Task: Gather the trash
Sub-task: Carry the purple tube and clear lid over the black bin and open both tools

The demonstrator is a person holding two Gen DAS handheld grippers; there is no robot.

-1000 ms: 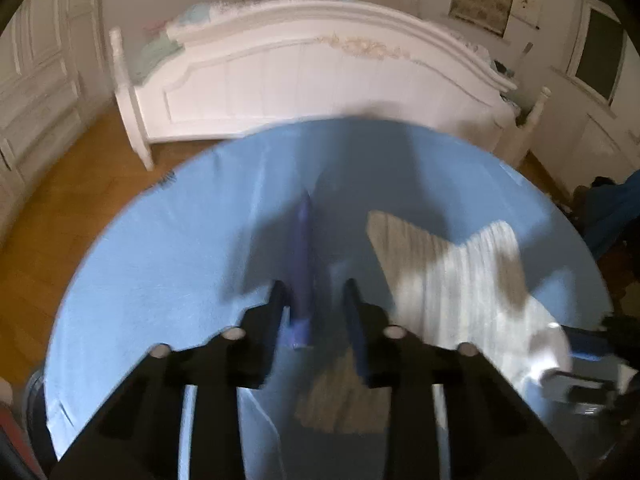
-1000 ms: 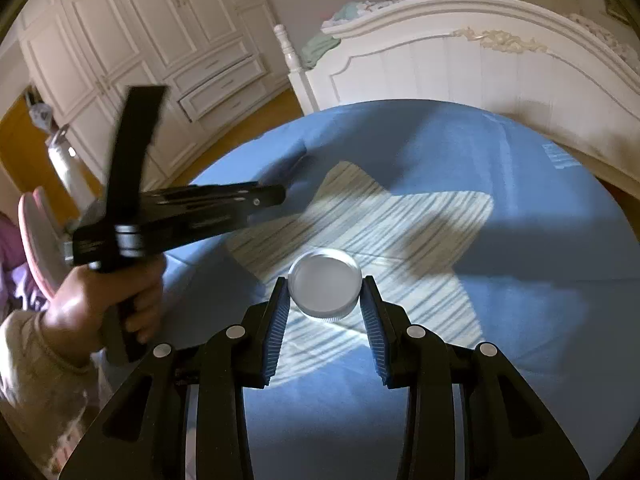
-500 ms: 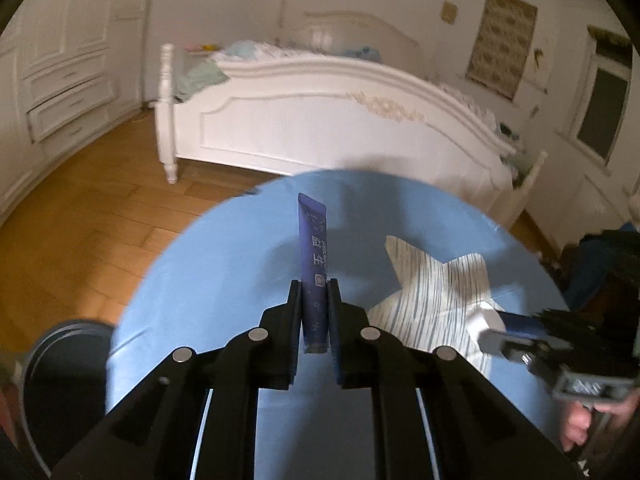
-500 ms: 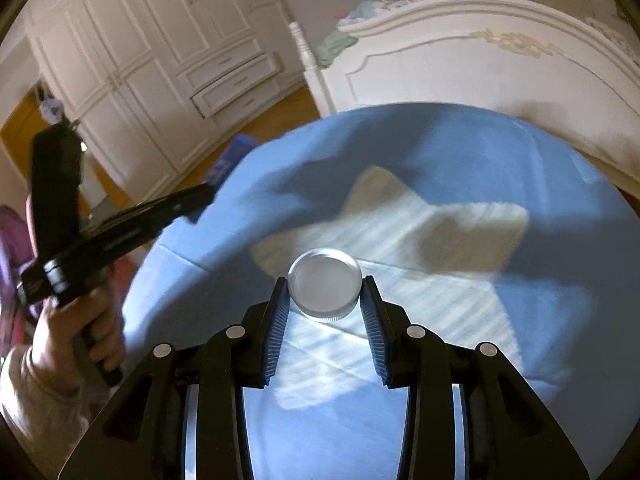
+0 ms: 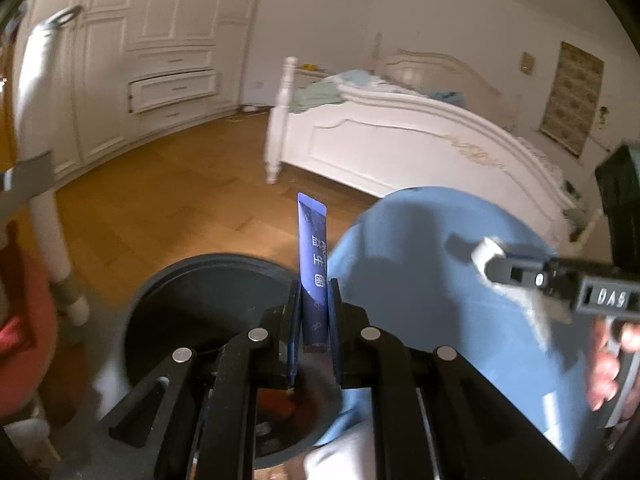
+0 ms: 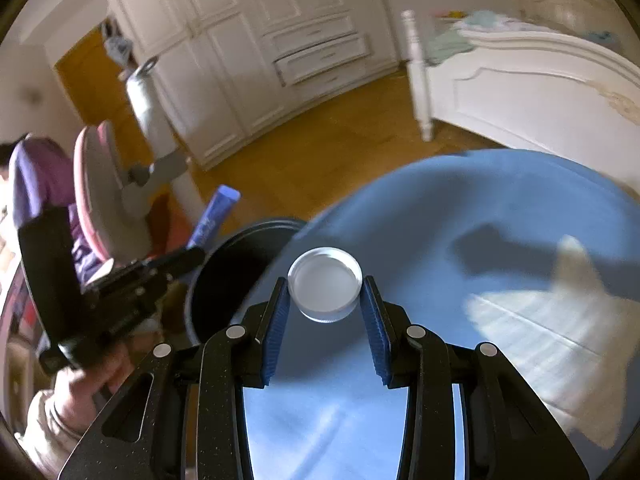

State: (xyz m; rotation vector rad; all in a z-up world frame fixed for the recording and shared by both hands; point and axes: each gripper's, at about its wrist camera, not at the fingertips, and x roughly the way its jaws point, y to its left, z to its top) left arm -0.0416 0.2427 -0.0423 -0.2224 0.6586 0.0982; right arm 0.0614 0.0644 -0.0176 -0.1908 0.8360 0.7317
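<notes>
My left gripper (image 5: 314, 300) is shut on a flat dark-blue sachet (image 5: 313, 256) with white print, which stands upright between the pads. It hangs over the near rim of a round dark bin (image 5: 192, 292) on the floor beside the table. My right gripper (image 6: 325, 300) is shut on a round white lid (image 6: 324, 283), held above the left edge of the blue-covered round table (image 6: 500, 208). The same bin (image 6: 236, 264) lies just left of the lid. In the right wrist view the left gripper (image 6: 192, 254) shows with the sachet (image 6: 216, 216) sticking up from it.
A white bed (image 5: 400, 144) stands behind the table, white wardrobes (image 6: 248, 60) along the wall, wooden floor between. A pink-and-white chair (image 6: 100, 196) and a person in purple (image 6: 28, 176) are at the left. A white post (image 5: 40, 184) stands left of the bin.
The left gripper shut on the sachet, lifted it off the table and swung left over the bin. The right gripper carried the lid left toward the table's edge.
</notes>
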